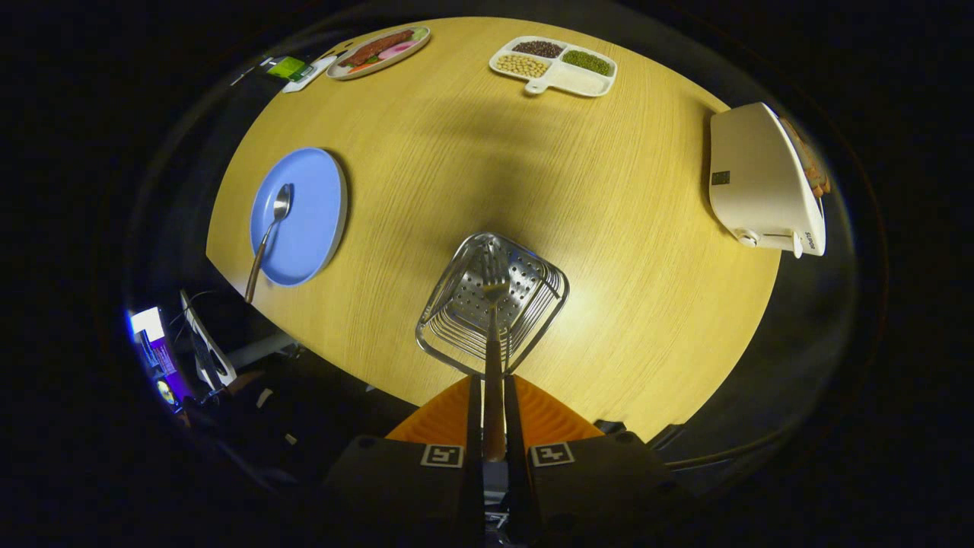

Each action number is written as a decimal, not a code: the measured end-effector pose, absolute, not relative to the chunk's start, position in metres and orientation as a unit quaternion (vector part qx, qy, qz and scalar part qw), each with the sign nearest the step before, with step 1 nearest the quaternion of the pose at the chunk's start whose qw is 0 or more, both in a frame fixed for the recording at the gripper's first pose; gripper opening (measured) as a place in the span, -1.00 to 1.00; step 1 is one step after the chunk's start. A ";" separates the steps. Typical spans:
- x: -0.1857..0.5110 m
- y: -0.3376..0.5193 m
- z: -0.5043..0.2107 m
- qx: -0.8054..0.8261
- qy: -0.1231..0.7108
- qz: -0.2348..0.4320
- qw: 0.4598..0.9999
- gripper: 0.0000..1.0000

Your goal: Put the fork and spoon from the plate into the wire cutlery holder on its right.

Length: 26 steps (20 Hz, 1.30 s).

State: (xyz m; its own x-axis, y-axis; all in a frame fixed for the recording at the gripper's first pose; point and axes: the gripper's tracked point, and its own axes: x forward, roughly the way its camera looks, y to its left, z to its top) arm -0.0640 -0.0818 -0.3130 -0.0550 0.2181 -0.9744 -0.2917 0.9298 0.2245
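the gripper (493, 403) is holding the slim silver metal fork (494, 335) by its handle, both fingers closed narrow against it, with the tines pointing forward and away from the fingers. the tines are hanging over the open mouth of the square silver wire cutlery holder (464, 323), whose perforated metal floor is showing behind them; whether the tips are already inside the rim or only above it is hard to tell. the holder is standing on the pale wooden round table (609, 198), just ahead of the fingers. well to the left, the round light blue plate (316, 221) is carrying the silver metal spoon (268, 236), bowl on the plate and handle sticking out past the plate's near edge. so the fork step is looking nearly done and the spoon is waiting. to finish it well, the fork should probably be kept centred over the opening, clear of the wire walls, and lowered tines-first before the fingers are loosened, so it is not tipping out or catching on a wire. on the far side a white divided tray of beans (554, 65) is sitting, and a white toaster (761, 183) is standing at the right.
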 end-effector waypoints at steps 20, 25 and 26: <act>-0.076 0.157 -0.222 0.188 0.577 0.289 0.740 0.26; -0.081 0.228 -0.252 0.218 0.597 0.290 0.716 0.26; -0.081 0.239 -0.261 0.221 0.601 0.287 0.712 0.26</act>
